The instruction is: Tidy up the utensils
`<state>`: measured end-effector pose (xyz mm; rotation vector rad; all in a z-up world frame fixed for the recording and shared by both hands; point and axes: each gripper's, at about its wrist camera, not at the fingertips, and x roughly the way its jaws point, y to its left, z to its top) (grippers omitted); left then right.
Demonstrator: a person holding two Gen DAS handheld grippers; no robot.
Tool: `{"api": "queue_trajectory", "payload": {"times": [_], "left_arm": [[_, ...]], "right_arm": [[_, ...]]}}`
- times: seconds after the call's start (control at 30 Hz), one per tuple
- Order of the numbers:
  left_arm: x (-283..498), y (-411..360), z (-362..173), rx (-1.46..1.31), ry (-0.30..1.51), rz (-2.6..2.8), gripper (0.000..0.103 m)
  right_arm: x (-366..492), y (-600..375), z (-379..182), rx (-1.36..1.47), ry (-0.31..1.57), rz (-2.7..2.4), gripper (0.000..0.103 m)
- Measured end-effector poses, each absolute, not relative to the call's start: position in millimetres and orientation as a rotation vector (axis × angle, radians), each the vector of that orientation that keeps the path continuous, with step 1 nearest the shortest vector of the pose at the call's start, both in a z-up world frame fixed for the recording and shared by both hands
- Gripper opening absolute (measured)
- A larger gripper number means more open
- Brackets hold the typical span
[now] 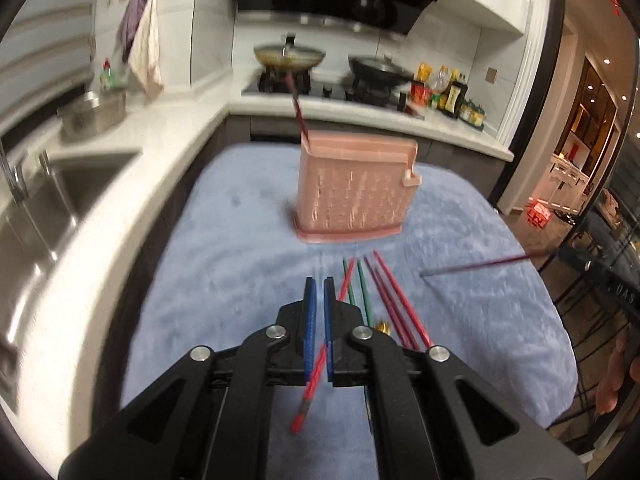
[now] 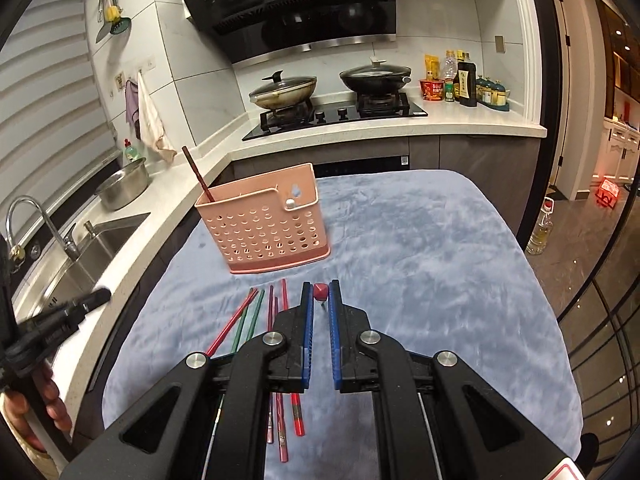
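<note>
A pink perforated utensil basket stands on the blue cloth, also in the right wrist view, with one dark red chopstick leaning in its left end. Several red, green and dark red chopsticks lie loose in front of it, also seen in the right wrist view. My left gripper hovers over them, jaws nearly closed with nothing pinched; a red chopstick lies below it. My right gripper is shut on a dark red chopstick, seen end-on between its fingertips.
The blue cloth covers a table ringed by white counter. A sink with tap and steel bowl is left. A stove with two pans and bottles is behind. A door opening is right.
</note>
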<state>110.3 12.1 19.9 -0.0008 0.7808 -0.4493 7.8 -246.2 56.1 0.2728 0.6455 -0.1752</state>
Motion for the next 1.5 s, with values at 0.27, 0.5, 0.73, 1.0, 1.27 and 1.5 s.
{"api": "queue_trajectory", "payload": {"times": [0.27,0.5,0.73,1.0,1.27,1.5], "left_arm": [[94,15,-86,0.045,0.988,-0.415,0.060],[92,21,-117,0.011,1.015,-0.435,0.041],[97,23,-117,-0.017,0.992,-0.469,0.013],[90,19,-73,-0.003,0.930,-0.484,0.009],[96,19,30,0.019,0.712,-0.462,0.007],[127,10,89,0.017,0.617,-0.436,0.007]], "right_arm": [[-1,-242,43,0.289,0.672,-0.173,0.007],[-1,-244,43,0.294,0.673,-0.183,0.007],[-1,-245,42,0.295,0.675,-0.186,0.007],[0,-246,44,0.295,0.669,-0.183,0.007],[6,-245,62,0.278,0.626,-0.171,0.007],[18,-249,80,0.295,0.591,-0.146,0.007]]}}
